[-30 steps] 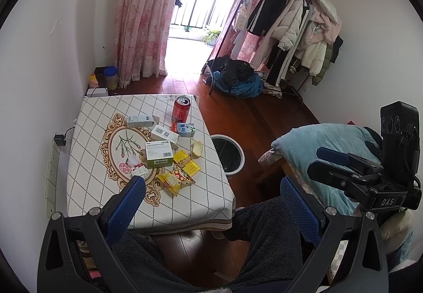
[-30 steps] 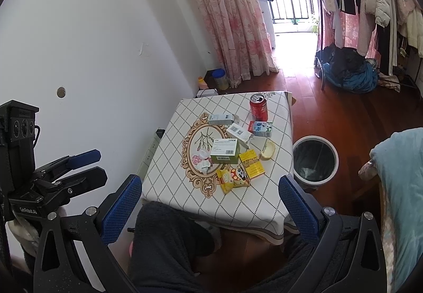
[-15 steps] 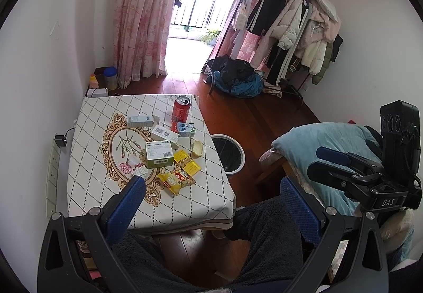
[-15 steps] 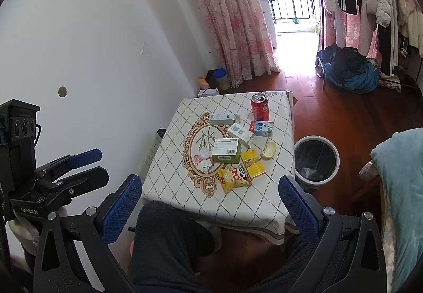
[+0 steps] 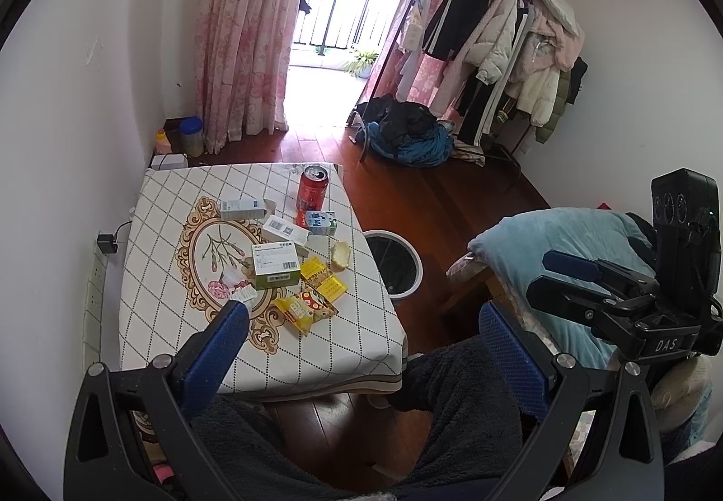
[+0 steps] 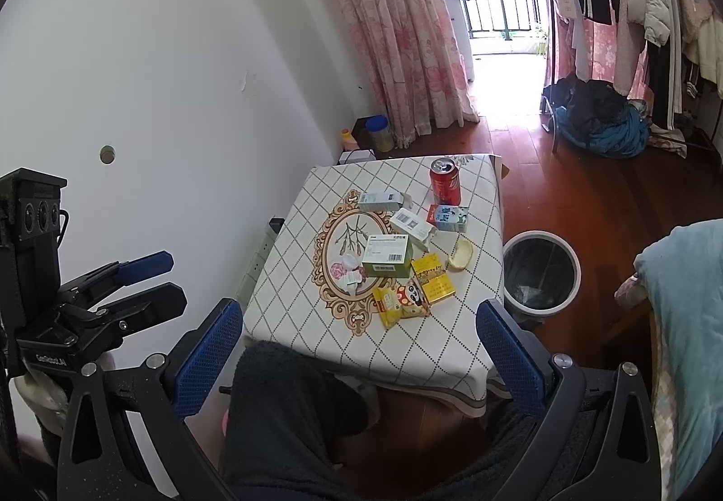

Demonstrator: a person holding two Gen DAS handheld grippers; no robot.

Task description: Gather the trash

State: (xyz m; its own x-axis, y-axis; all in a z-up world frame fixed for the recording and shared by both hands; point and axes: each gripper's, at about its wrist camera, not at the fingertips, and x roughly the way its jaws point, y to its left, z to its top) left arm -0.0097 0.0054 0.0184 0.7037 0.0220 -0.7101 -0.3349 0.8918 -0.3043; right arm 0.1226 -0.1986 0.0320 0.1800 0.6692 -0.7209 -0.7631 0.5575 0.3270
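Observation:
Trash lies on a small table with a checked cloth (image 5: 180, 343) (image 6: 406, 361): a red can (image 5: 312, 190) (image 6: 445, 184), a green and white box (image 5: 275, 265) (image 6: 387, 255), white boxes (image 5: 285, 229), a blue carton (image 5: 320, 222) (image 6: 448, 218), yellow snack packets (image 5: 307, 307) (image 6: 402, 301). A white bin with a dark liner (image 5: 394, 266) (image 6: 540, 273) stands on the floor right of the table. My left gripper (image 5: 361, 347) and right gripper (image 6: 359, 345) are both open and empty, held back above my lap, well short of the table.
The table stands against a white wall. A clothes rack (image 5: 497, 49) with coats and a pile of clothes (image 5: 406, 135) stand behind it on the wooden floor. A blue cushion (image 5: 556, 243) is at the right. Pink curtains (image 5: 244, 26) frame a balcony door.
Both views have shifted very slightly; the table sits a touch nearer. Nothing on the table has moved and both grippers stay open.

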